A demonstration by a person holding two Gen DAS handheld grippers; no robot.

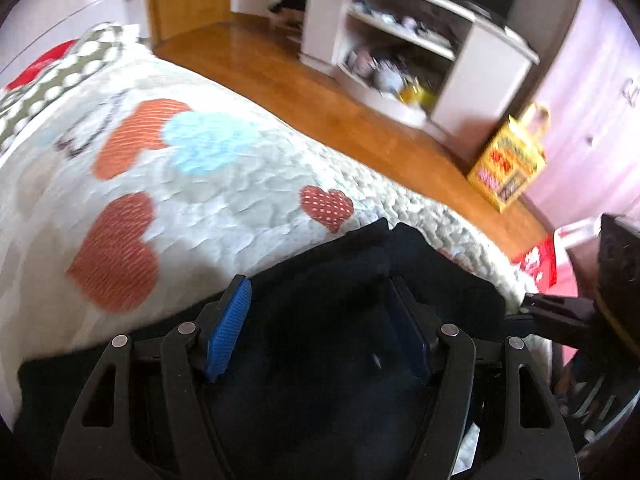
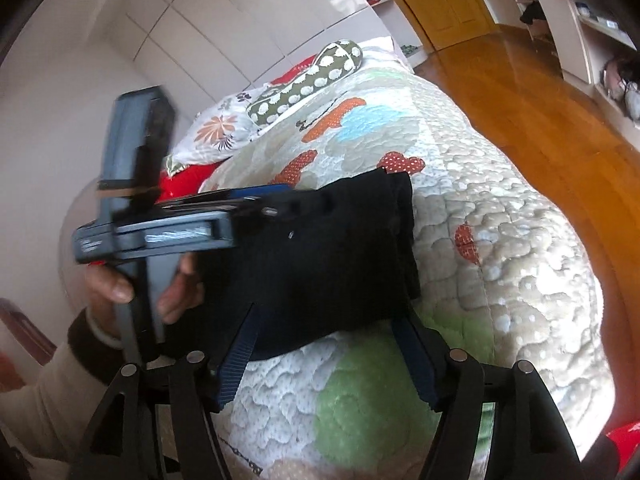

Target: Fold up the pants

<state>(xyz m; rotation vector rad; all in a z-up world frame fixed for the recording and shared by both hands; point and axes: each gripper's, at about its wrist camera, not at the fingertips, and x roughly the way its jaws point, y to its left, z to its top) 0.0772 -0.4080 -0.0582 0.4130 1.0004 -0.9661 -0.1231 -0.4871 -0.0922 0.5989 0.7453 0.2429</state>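
The black pants [image 1: 344, 280] lie folded into a compact rectangle on the quilted bedspread [image 1: 200, 208], and show in the right wrist view [image 2: 332, 256] too. My left gripper [image 1: 320, 328] is open, its blue pads [image 1: 230, 328] spread just above the pants. It also appears in the right wrist view [image 2: 256, 204], hand-held over the pants' left side. My right gripper [image 2: 324, 364] is open, its blue pads [image 2: 238, 360] at the pants' near edge, holding nothing.
The bedspread [image 2: 500, 264] has heart and cloud patches. A spotted bolster [image 2: 308, 80] and a floral pillow [image 2: 216, 128] lie at the bed's head. Beyond the bed edge are a wooden floor [image 1: 320, 92], a white shelf unit [image 1: 420, 48] and a yellow bag [image 1: 512, 160].
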